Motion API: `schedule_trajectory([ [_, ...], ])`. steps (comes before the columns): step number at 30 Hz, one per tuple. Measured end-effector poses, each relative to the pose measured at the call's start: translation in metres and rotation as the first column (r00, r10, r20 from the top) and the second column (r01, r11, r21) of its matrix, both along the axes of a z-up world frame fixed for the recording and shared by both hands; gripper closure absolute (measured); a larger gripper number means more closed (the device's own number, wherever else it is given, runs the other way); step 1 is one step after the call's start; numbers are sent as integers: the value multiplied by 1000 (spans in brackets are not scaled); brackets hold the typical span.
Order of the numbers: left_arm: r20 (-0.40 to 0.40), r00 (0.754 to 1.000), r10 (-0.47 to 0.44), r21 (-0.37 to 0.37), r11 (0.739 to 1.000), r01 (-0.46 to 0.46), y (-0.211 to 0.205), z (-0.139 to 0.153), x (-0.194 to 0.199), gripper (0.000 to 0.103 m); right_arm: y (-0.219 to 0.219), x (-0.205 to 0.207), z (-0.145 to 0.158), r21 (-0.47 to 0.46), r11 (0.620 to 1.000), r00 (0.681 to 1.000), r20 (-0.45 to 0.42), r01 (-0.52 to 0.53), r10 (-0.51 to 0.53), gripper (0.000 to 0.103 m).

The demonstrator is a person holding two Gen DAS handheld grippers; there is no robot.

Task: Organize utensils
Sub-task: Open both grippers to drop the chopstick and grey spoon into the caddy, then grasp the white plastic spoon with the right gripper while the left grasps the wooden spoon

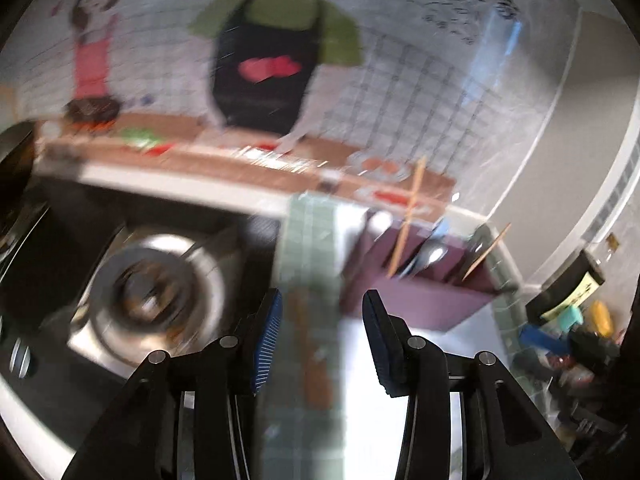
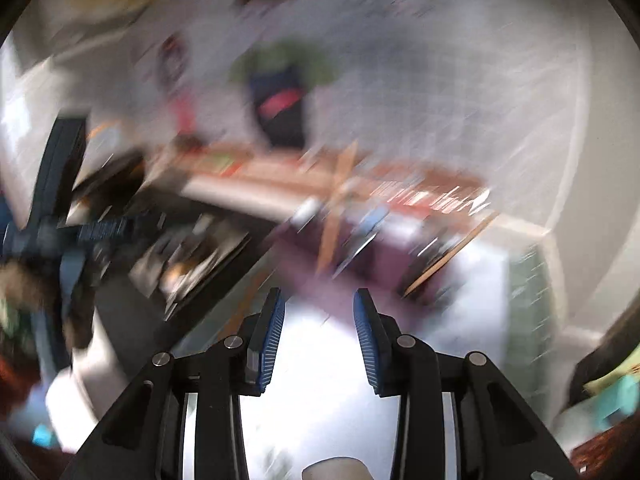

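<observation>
While both views were blurred, your left gripper [image 1: 322, 334] stood with its jaws apart and nothing gripped; the purple utensil holder [image 1: 420, 280] lay near, at its one o'clock, with wooden chopsticks [image 1: 408, 224] and a spoon [image 1: 430, 256] upright inside. Your right gripper [image 2: 319, 334] was likewise parted and empty, with the holder at twelve o'clock.

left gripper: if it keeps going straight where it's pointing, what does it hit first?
Probably the pale green gridded strip lying straight ahead of the open left gripper, with a brownish stick-like thing on it. The purple utensil holder sits just right of that line. Motion blur makes depth uncertain.
</observation>
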State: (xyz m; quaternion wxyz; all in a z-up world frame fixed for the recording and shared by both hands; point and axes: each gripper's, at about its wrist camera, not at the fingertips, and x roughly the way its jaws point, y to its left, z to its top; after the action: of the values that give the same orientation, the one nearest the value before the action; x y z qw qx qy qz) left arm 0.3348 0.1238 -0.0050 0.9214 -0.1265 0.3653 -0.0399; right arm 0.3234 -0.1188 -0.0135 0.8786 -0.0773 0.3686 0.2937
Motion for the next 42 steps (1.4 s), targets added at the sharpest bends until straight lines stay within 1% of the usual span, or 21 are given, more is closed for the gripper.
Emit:
schedule_trajectory([
  [2,-30,999,46,-25,999,-46,16,-11,-18,60,17,-20,-24,-51,994,993,-59,-101,98,69],
  [3,-44,997,60,-37,997,-62,22,-16,-25,60,22,-26,-32,-59,989,988,-79,-134,130,69],
  [5,-76,993,86,-51,995,-90,33,-26,-40,60,38,-45,-54,-74,967,962,-142,-243,231,69],
  [8,-115,985,127,-51,990,-133,47,-40,-62,60,55,-65,-77,-111,933,930,-186,-341,318,70],
  [10,-142,979,145,-52,987,-153,54,-48,-72,60,63,-69,-87,-127,921,918,-209,-369,339,71],
  [11,-155,976,154,-53,985,-164,57,-51,-77,60,68,-70,-93,-137,915,913,-216,-379,346,73],
  [12,-163,974,160,-55,984,-171,58,-53,-79,60,71,-68,-96,-145,911,910,-221,-387,352,79],
  [13,-168,972,163,-56,983,-175,59,-55,-81,60,73,-68,-100,-156,906,907,-226,-393,354,80],
  [17,-188,971,146,-44,987,-157,54,-61,-89,60,75,-68,-108,-189,888,895,-249,-419,370,80],
  [22,-190,977,99,-10,995,-103,37,-61,-88,60,80,-77,-116,-252,867,896,-231,-431,378,80],
  [24,-191,978,82,-10,996,-85,31,-60,-85,60,80,-80,-115,-260,869,902,-215,-422,374,81],
  [28,-193,980,41,-4,999,-42,17,-59,-76,60,70,-77,-114,-252,895,923,-212,-368,320,95],
  [31,-193,981,0,-2,1000,0,3,-60,-66,60,54,-73,-113,-238,922,942,-214,-306,258,96],
  [34,-188,981,-52,1,999,54,-14,-61,-52,60,27,-63,-112,-213,958,965,-219,-194,147,96],
  [37,-196,975,-102,7,994,106,-32,-69,-36,60,-1,-52,-112,-179,980,972,-233,-82,39,96],
  [38,-199,973,-115,4,993,119,-37,-72,-31,60,-15,-48,-110,-167,986,972,-234,-29,-11,96],
  [39,-202,971,-127,6,991,131,-44,-77,-24,60,-21,-46,-110,-161,987,972,-233,-2,-36,96],
  [40,-204,971,-129,12,991,134,-48,-81,-20,60,-33,-45,-108,-149,988,970,-231,43,-77,96],
  [42,-203,972,-118,31,991,127,-56,-88,-10,60,-45,-44,-105,-136,986,966,-227,93,-122,96],
])
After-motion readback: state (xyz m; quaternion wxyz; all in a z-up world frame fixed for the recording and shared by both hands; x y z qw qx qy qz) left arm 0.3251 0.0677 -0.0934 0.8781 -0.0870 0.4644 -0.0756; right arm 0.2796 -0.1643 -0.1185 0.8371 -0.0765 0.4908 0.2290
